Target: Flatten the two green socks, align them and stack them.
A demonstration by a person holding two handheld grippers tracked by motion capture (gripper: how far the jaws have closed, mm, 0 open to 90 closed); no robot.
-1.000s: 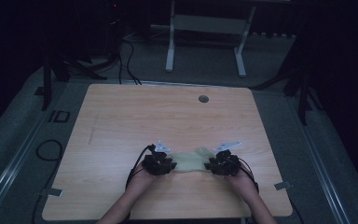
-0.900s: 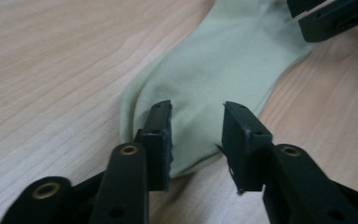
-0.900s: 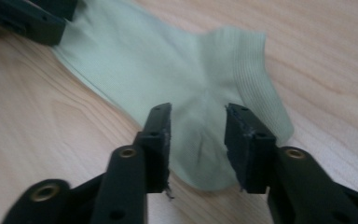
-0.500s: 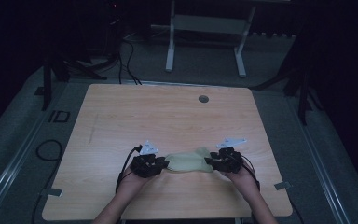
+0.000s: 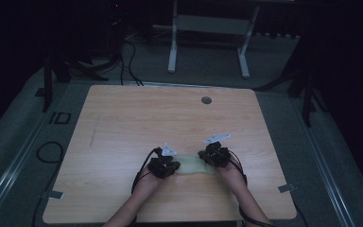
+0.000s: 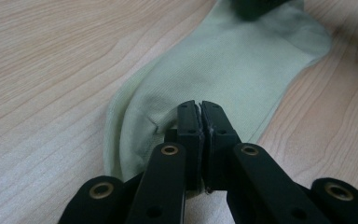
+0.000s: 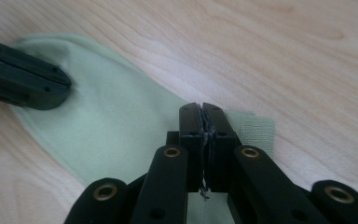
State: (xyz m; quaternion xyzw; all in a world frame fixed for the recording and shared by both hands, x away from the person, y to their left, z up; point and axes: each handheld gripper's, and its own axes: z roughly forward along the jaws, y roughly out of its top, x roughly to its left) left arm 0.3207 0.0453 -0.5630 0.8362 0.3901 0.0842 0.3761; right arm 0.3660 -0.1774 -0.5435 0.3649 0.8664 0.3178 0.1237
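A pale green sock lies flat near the front edge of the wooden table. My left gripper is at the sock's left end. In the left gripper view its jaws have just been closing and now meet on a puckered fold of the sock. My right gripper is at the right end. Its jaws have also just been closing and pinch the sock near the ribbed cuff. The left gripper lies on the sock's far end in the right gripper view.
A round grommet hole sits near the table's far edge. A white metal frame stands on the floor behind the table. Cables lie on the floor to the left. Bare wood stretches across the far half of the table.
The two grippers have come closer together: the right one slid left and a little farther from the front edge, the left one back to the right. Less sock shows between them.
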